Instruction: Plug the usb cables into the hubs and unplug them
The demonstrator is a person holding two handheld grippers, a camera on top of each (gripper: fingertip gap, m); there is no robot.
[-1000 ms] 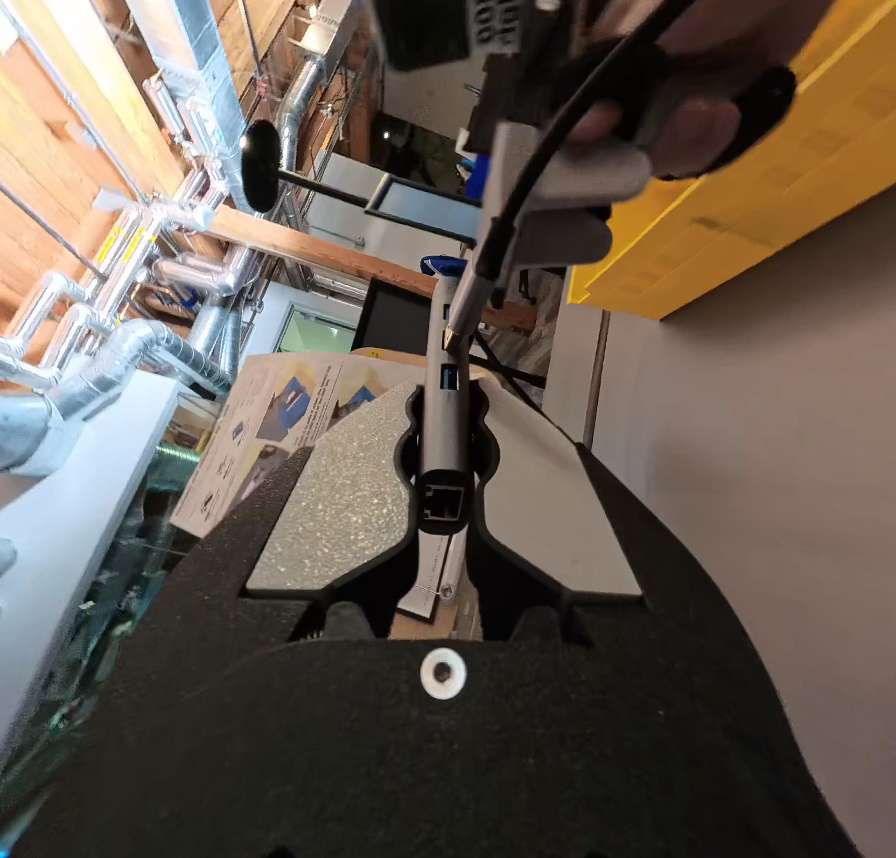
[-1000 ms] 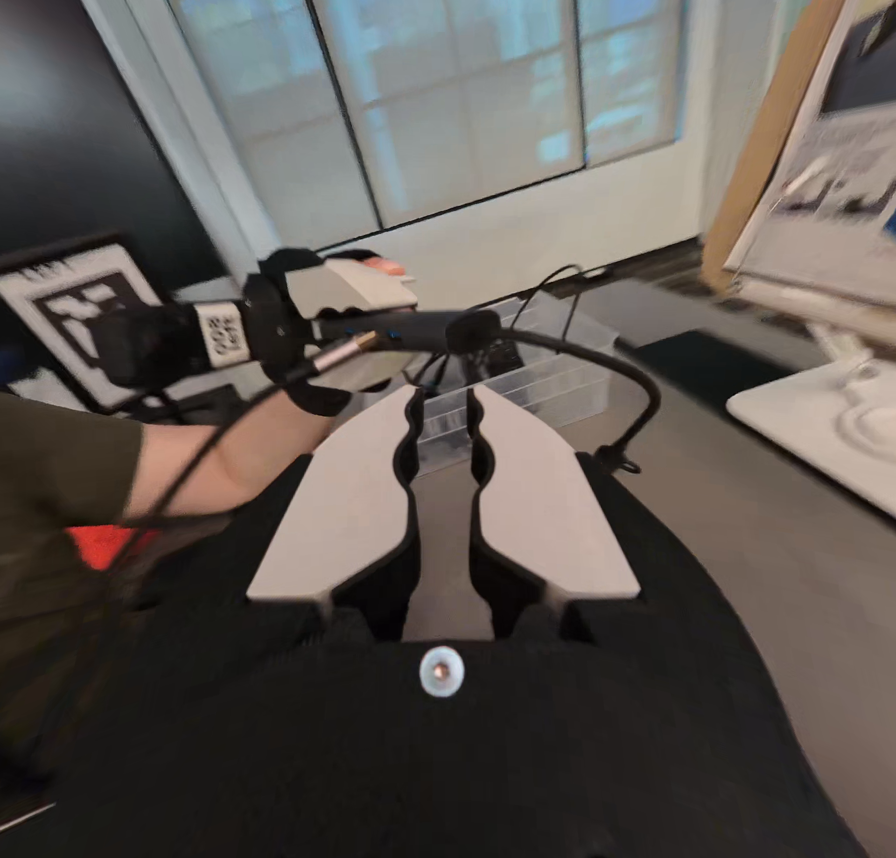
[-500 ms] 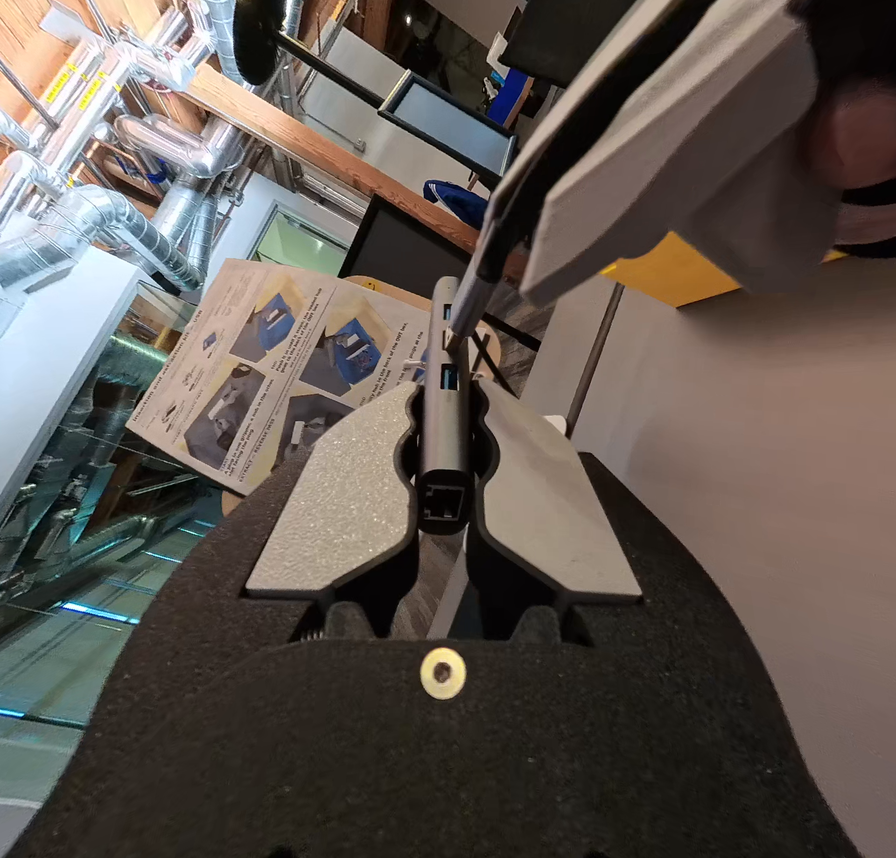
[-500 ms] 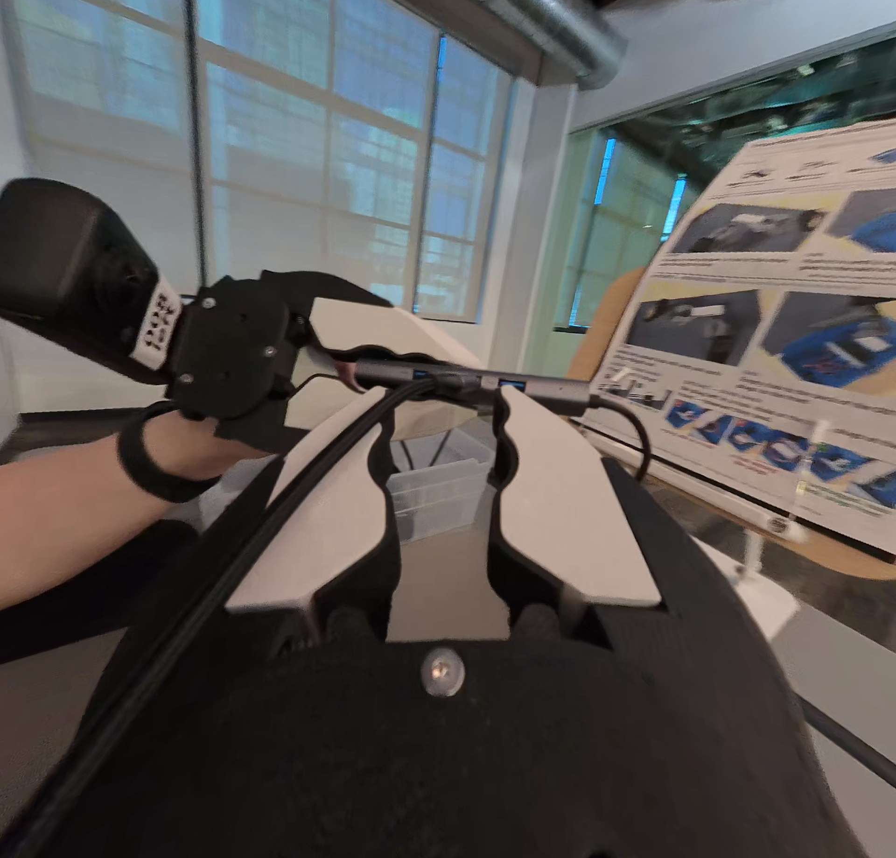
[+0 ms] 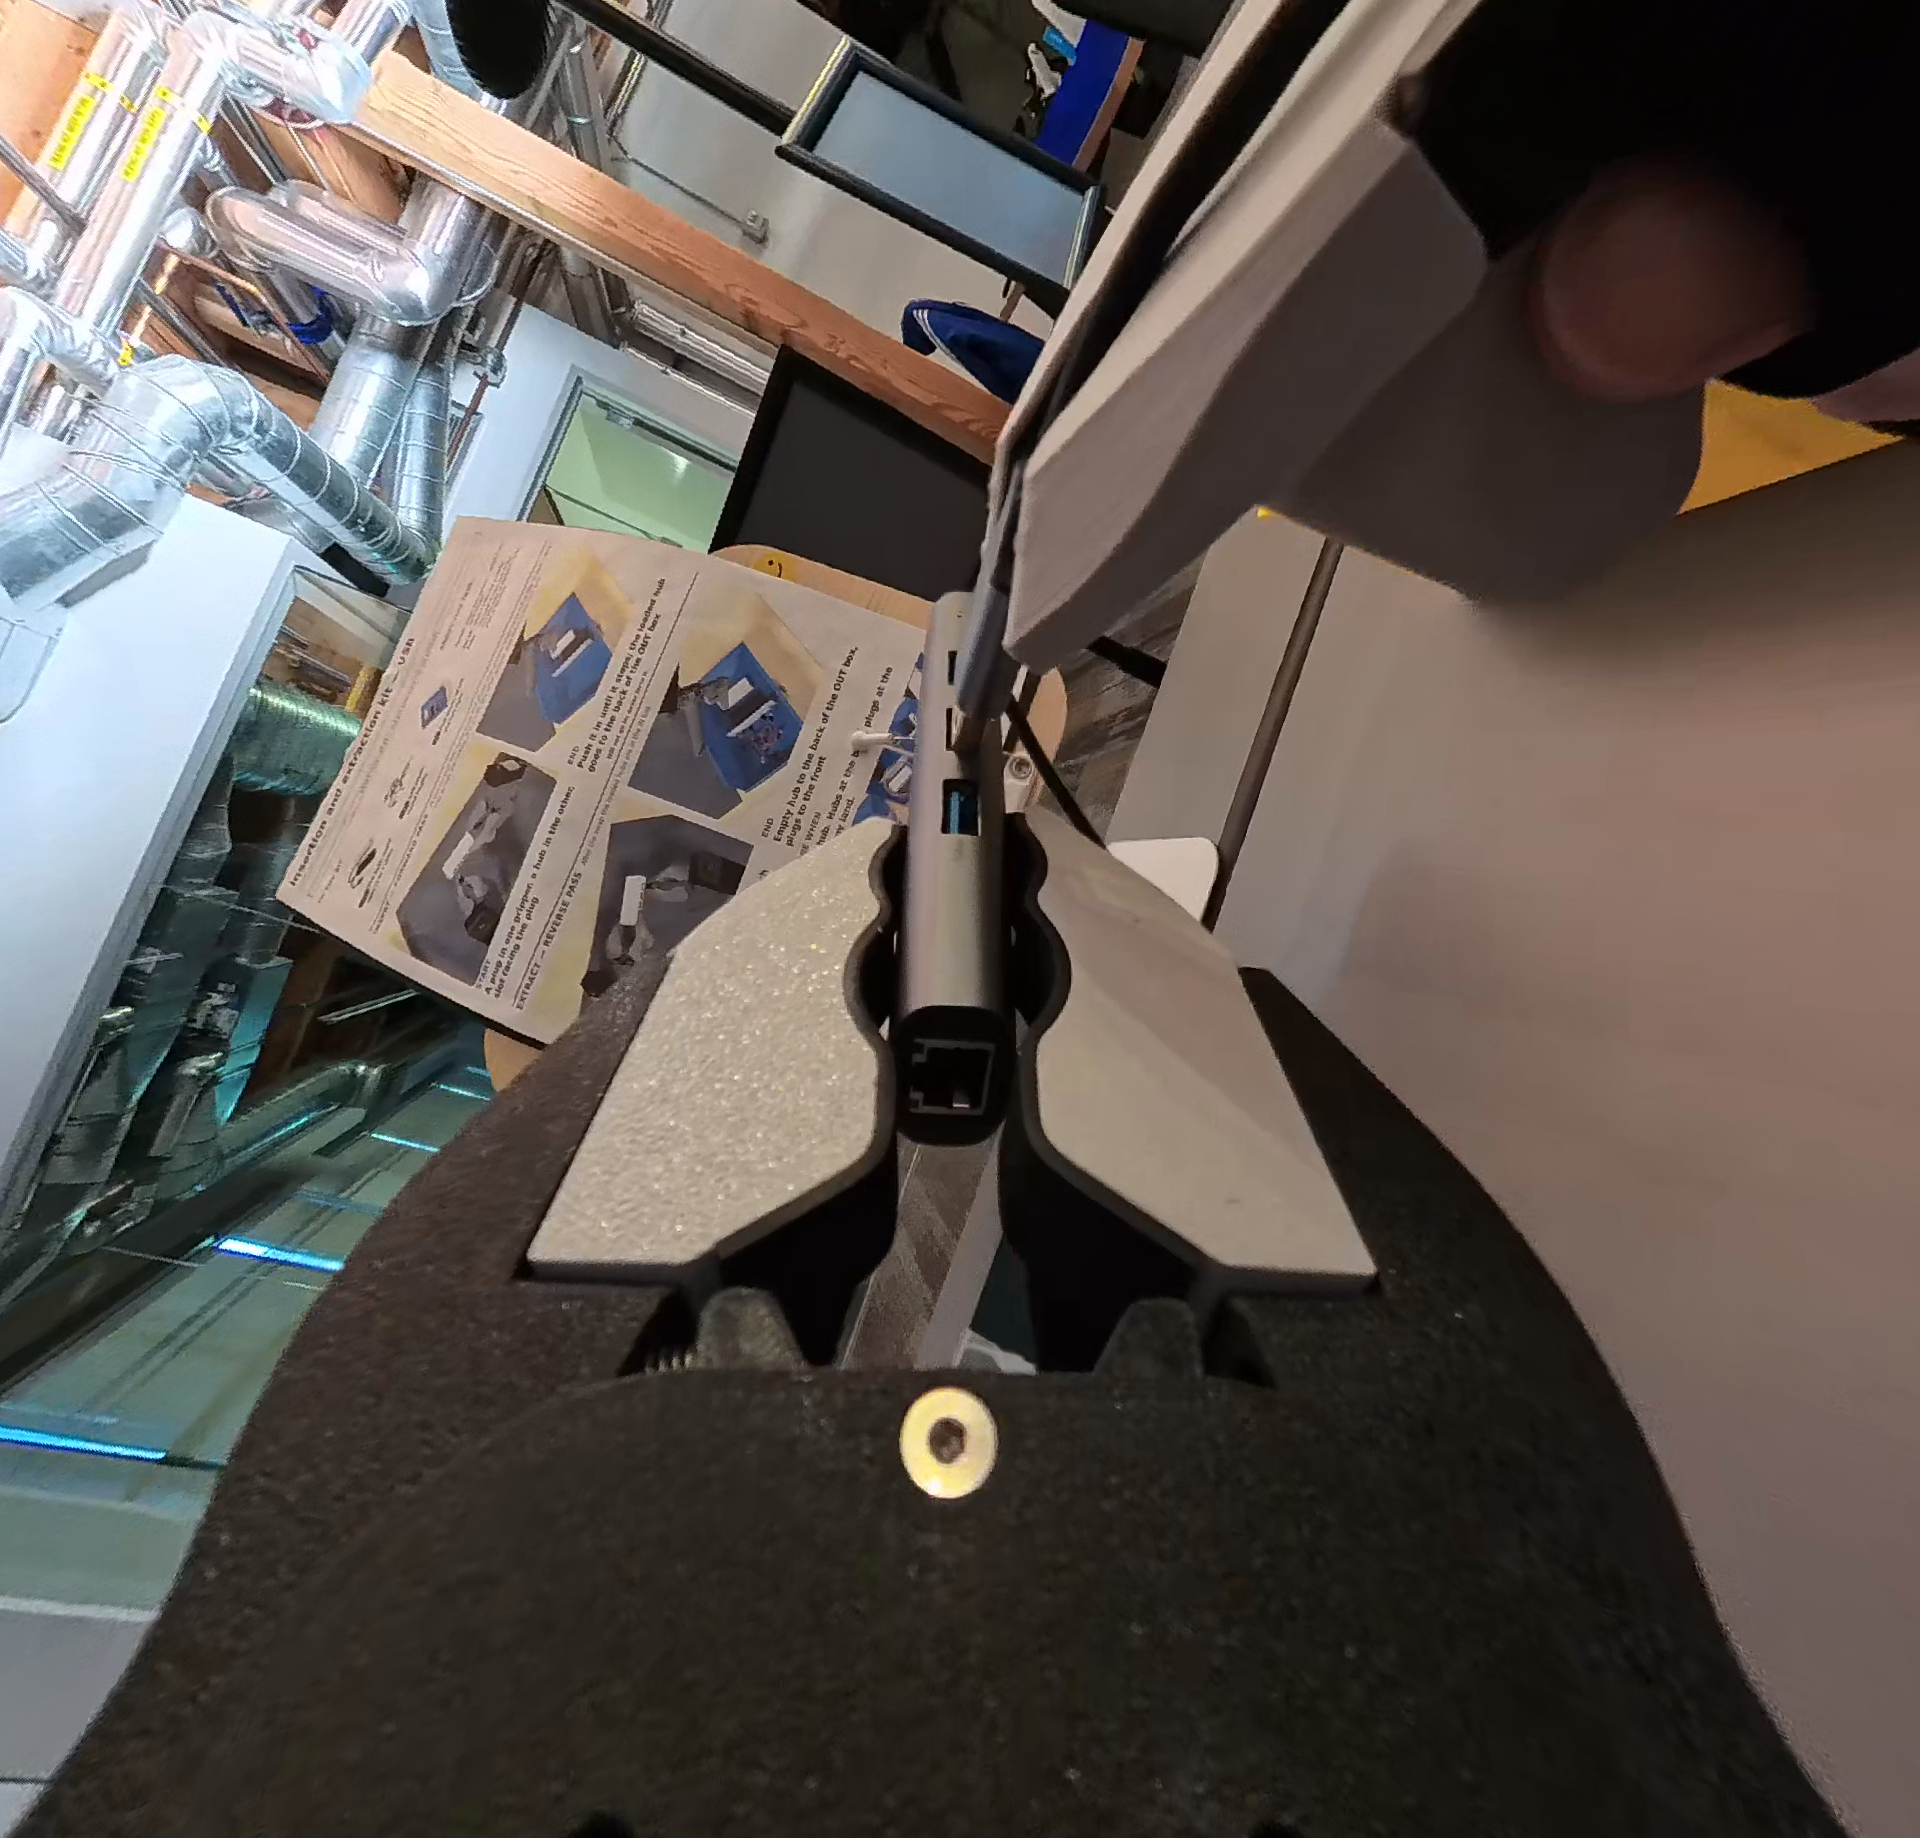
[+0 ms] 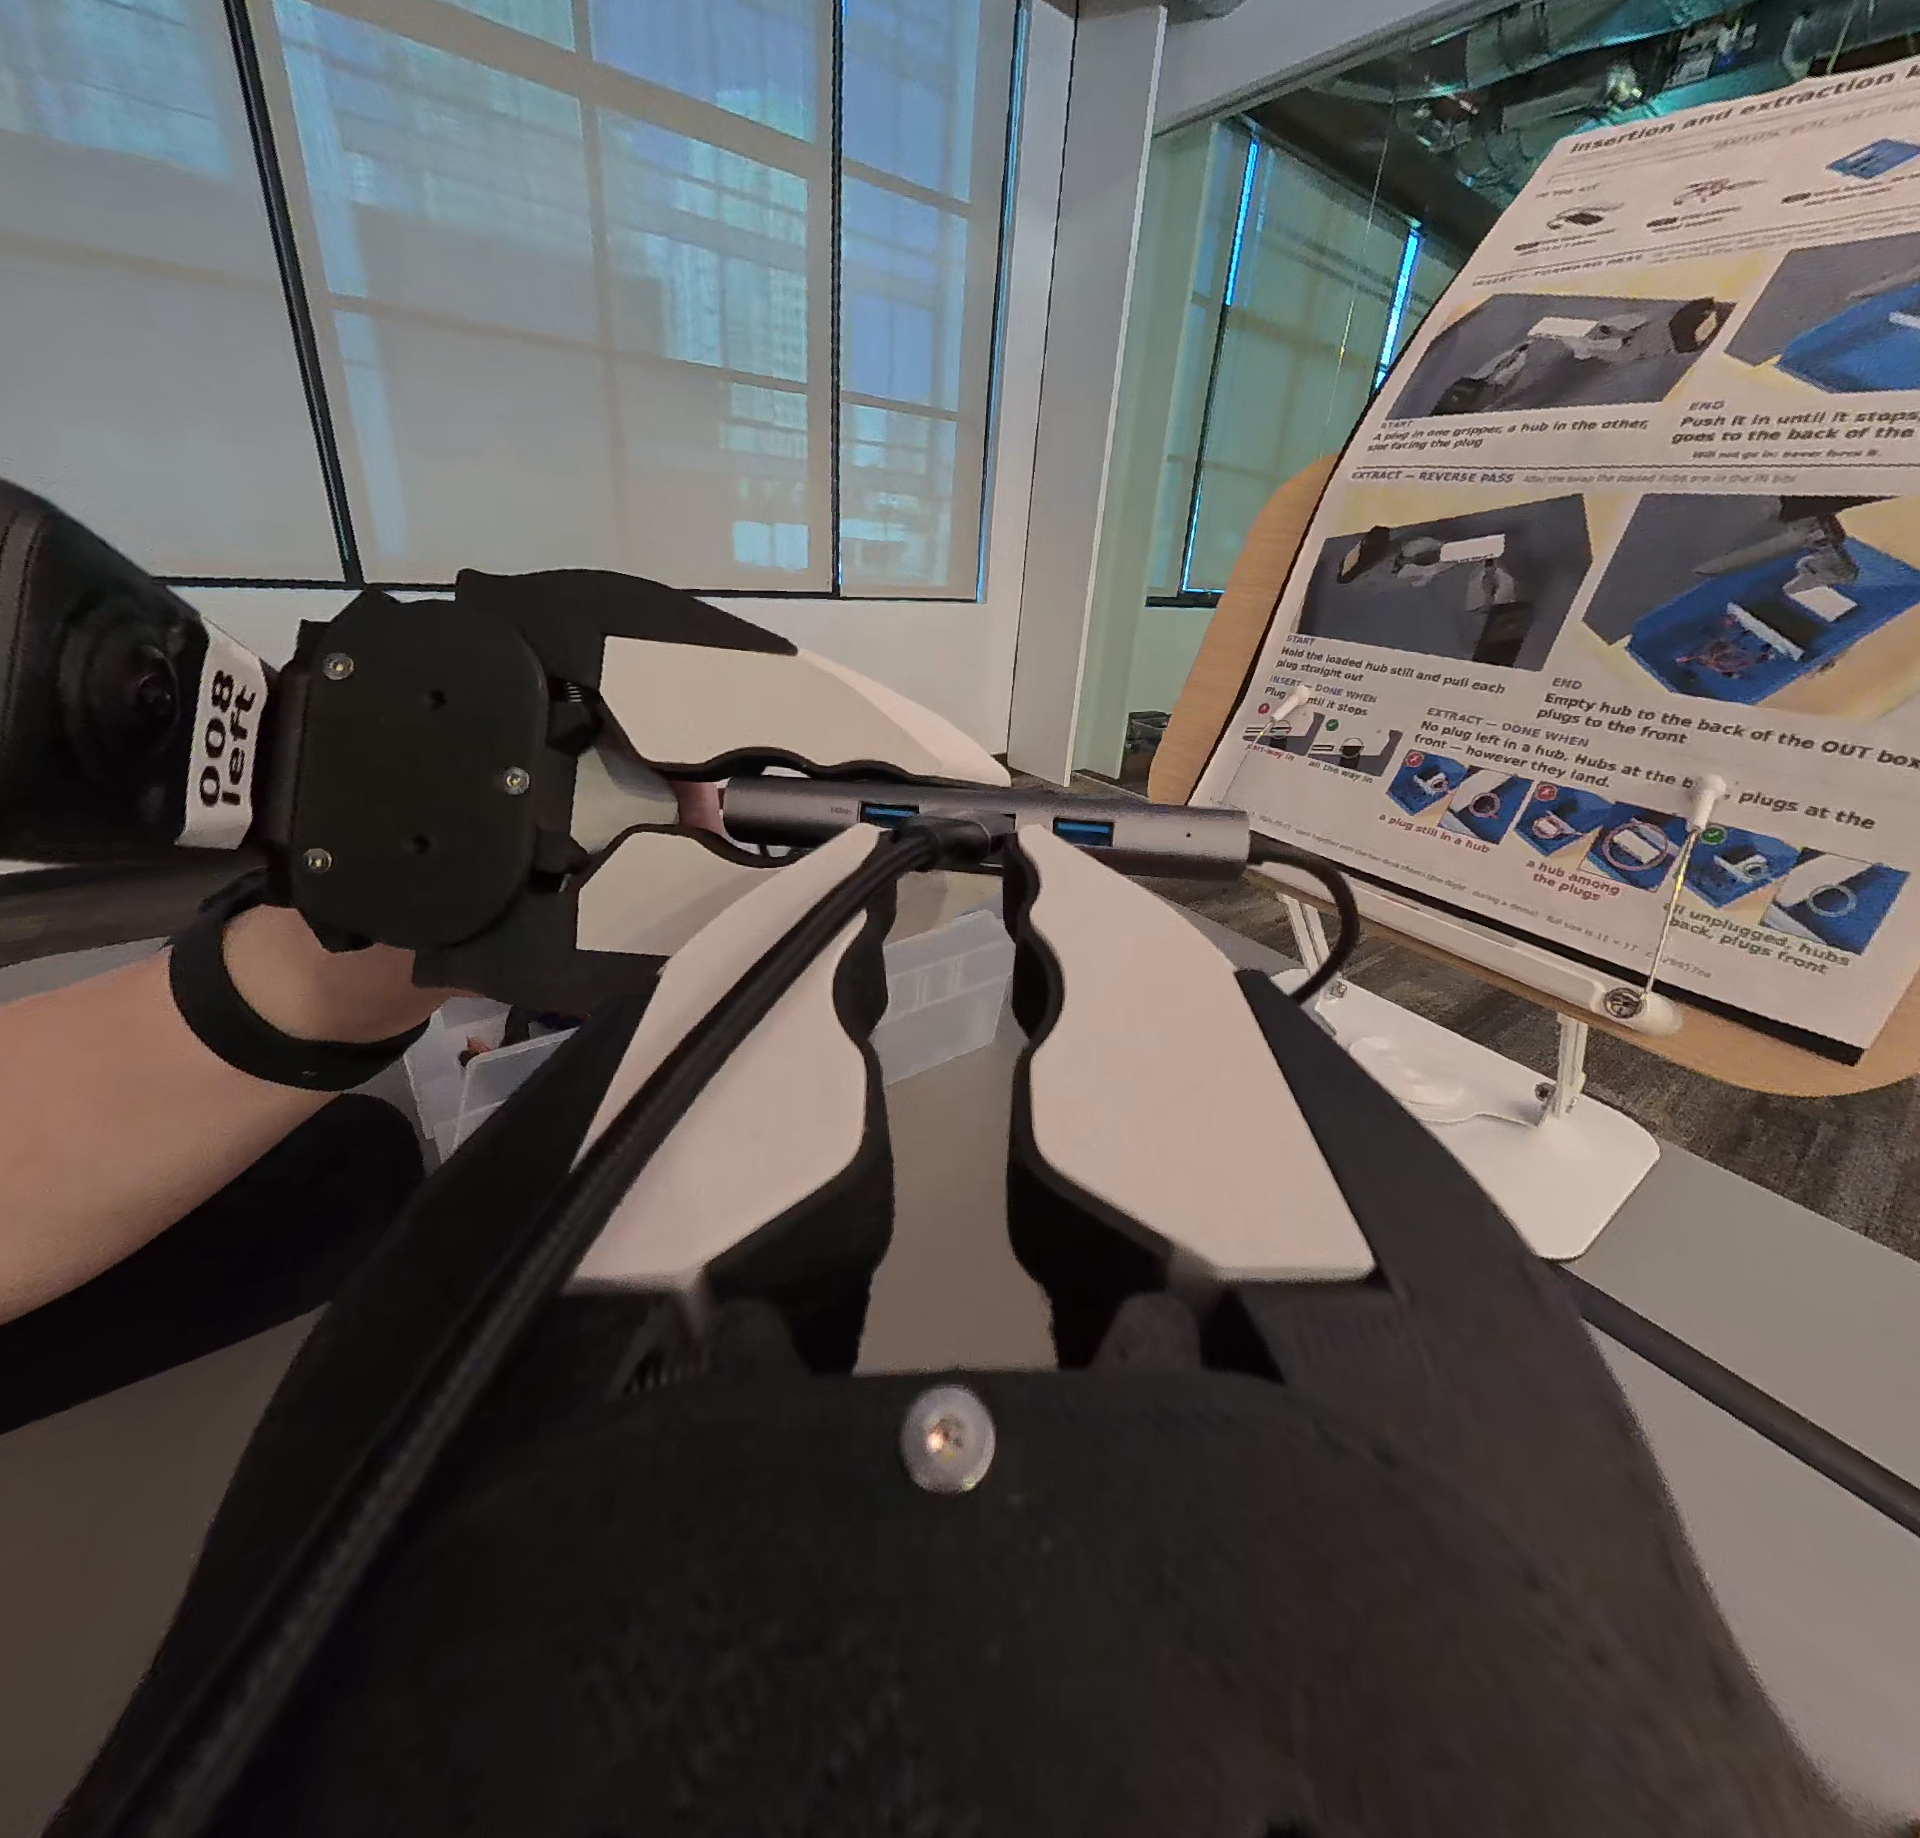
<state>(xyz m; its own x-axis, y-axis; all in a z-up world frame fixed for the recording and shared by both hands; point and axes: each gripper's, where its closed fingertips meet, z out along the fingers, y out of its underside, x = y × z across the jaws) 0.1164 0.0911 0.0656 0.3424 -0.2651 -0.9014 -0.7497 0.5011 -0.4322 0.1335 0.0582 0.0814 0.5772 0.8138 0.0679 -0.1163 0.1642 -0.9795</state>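
The grey USB hub (image 5: 951,931) sat at frame centre between the tips of the left gripper (image 5: 951,915), whose fingers were closed almost together and clamped on its sides. From the upper right, the right gripper (image 6: 940,853) pinched a black USB cable (image 6: 727,1019), its plug (image 5: 982,682) meeting a port on the hub. One hub, one cable and two blue ports (image 6: 888,812) showed, with an instruction sheet (image 6: 1621,583) behind.

Bright daylight from windows (image 6: 582,261); sharp centre, fisheye-bent edges, nearby cable (image 6: 623,1092) blurred
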